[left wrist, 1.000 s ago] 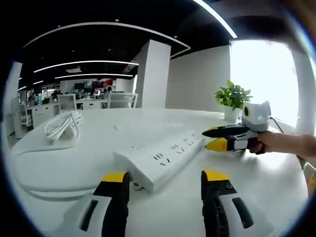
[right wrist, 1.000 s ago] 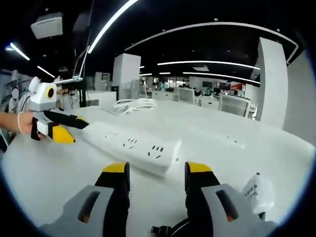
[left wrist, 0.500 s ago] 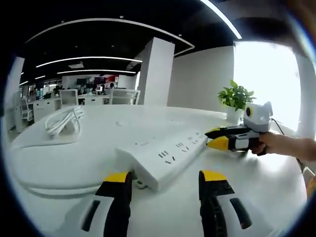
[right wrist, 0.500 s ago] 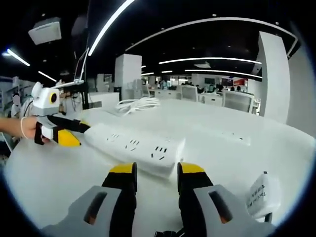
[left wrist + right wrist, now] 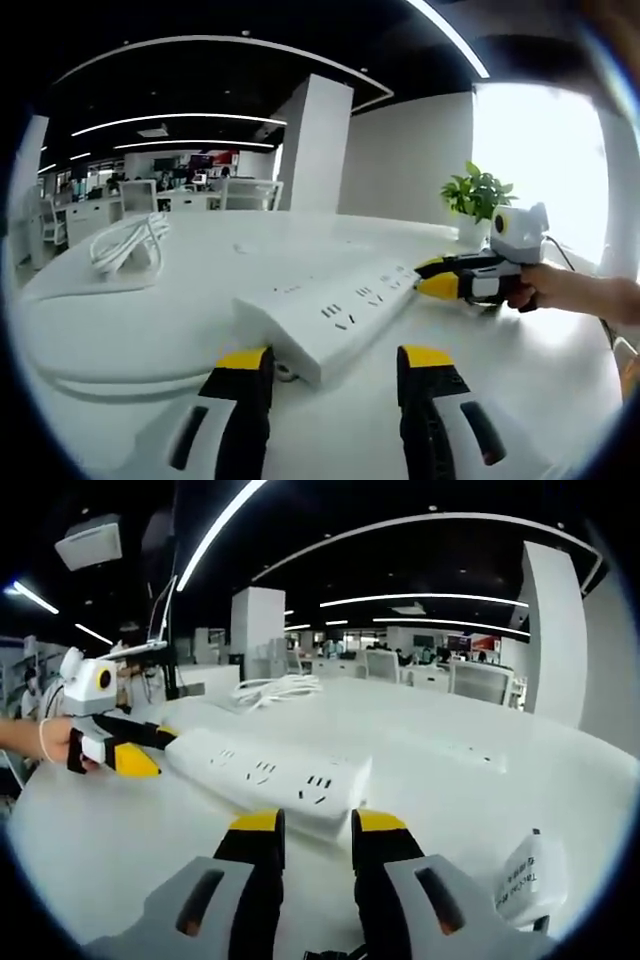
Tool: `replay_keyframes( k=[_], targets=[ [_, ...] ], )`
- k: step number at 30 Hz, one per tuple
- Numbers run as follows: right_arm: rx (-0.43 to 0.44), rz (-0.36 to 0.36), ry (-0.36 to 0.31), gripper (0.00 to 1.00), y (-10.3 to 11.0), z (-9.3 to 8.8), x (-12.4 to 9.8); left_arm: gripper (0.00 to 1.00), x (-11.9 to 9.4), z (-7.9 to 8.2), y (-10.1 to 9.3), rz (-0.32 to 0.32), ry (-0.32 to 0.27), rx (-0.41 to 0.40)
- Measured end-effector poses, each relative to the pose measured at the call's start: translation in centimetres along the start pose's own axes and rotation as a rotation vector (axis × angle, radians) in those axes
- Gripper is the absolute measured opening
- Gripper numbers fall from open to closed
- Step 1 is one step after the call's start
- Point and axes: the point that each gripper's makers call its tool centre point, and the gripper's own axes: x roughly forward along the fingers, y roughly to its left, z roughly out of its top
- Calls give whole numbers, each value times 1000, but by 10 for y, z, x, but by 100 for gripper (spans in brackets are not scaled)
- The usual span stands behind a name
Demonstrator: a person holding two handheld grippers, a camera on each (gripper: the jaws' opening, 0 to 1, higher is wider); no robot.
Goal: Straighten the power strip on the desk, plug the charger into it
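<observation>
In the left gripper view, a coiled white cable (image 5: 128,245) lies at about ten o'clock, well apart from everything else on the white bench (image 5: 520,370). The white power strip (image 5: 330,320) lies flat near the middle, running from its near end at about six o'clock up toward two o'clock. The left tool (image 5: 333,362) sits at six o'clock with its yellow-tipped jaws apart, just short of the strip's near end and not touching it. At three o'clock the right tool (image 5: 432,277) meets the strip's far end, held by a hand (image 5: 570,293); whether its jaws grip the strip cannot be told from here. Behind it, at two o'clock, stands a small potted plant (image 5: 476,205).

In the right gripper view, the left tool (image 5: 150,748) comes in at nine o'clock, its tips against the far end of the power strip (image 5: 262,773), with a hand (image 5: 30,742) behind it. The strip stretches from there toward the centre, its sockets facing up. The cable (image 5: 275,690) lies beyond it at about eleven o'clock. The right tool (image 5: 316,825) rises at six o'clock, its jaws a narrow gap apart and holding nothing, right at the strip's near end. At four o'clock a white charger (image 5: 522,872) with printed lettering rests on the bench (image 5: 470,790), well apart from the strip.
</observation>
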Motion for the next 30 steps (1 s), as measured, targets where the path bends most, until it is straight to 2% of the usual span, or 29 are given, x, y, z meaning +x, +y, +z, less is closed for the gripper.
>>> replay_keyframes(
  k=[9, 19, 30],
  targets=[
    [14, 23, 3, 23, 0, -1, 0, 49, 1, 1, 1, 3, -5, 23],
    [-3, 9, 21, 20, -1, -3, 0, 45, 2, 2, 4, 13, 1, 41],
    [-10, 2, 27, 20, -1, -3, 0, 32, 2, 3, 18, 27, -9, 39]
  ],
)
